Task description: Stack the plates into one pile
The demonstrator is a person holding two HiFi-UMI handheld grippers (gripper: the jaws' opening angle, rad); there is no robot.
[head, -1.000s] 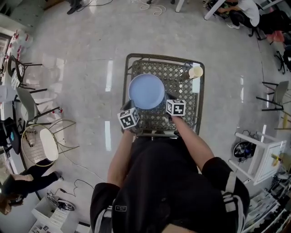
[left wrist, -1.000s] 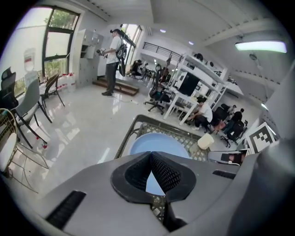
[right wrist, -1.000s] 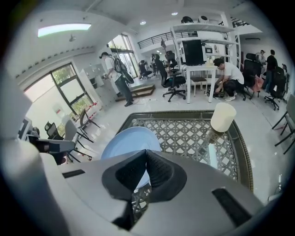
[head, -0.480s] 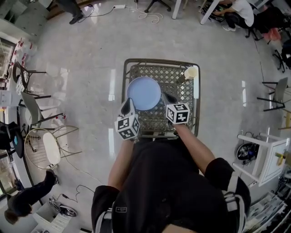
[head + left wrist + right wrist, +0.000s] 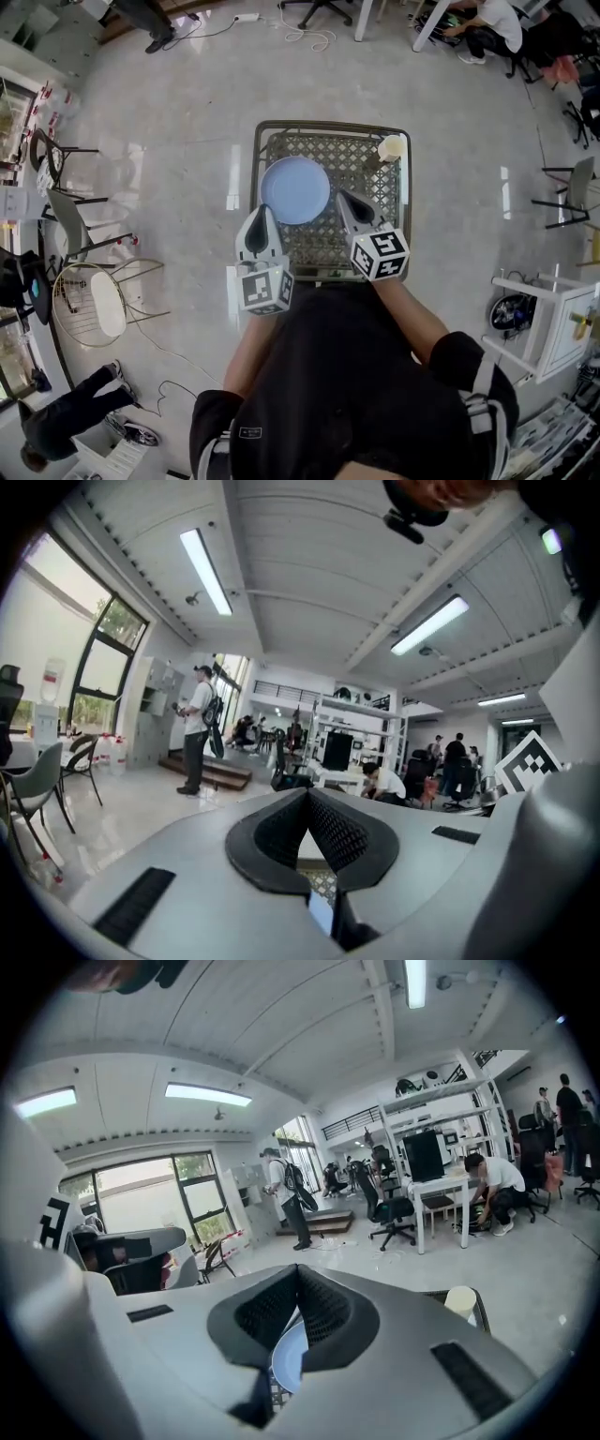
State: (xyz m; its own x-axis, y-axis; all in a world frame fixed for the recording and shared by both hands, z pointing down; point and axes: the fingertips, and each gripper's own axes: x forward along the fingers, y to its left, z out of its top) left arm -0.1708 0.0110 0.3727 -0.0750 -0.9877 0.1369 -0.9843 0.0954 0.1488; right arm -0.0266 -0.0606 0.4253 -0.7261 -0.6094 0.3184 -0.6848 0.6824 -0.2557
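Observation:
A pale blue plate pile (image 5: 295, 189) rests on the left half of a dark lattice-top table (image 5: 361, 220). My left gripper (image 5: 261, 210) hovers at the plate's near-left edge, jaws shut and empty, its tip (image 5: 307, 794) pointing out over the room. My right gripper (image 5: 340, 196) sits just right of the plate, also shut with nothing in it; a sliver of the blue plate (image 5: 286, 1358) shows below its tip (image 5: 297, 1269). Neither gripper touches the plate. How many plates are in the pile cannot be told.
A cream paper cup (image 5: 391, 147) stands at the table's far right corner, also visible as the cup (image 5: 459, 1300). A round wire chair (image 5: 94, 302) is at the left, a white side table (image 5: 544, 314) at the right. People stand and sit farther off.
Both grippers have drawn back from the plate's near edge toward the person and risen; their marker cubes now look larger and closer. The plate has stayed put.

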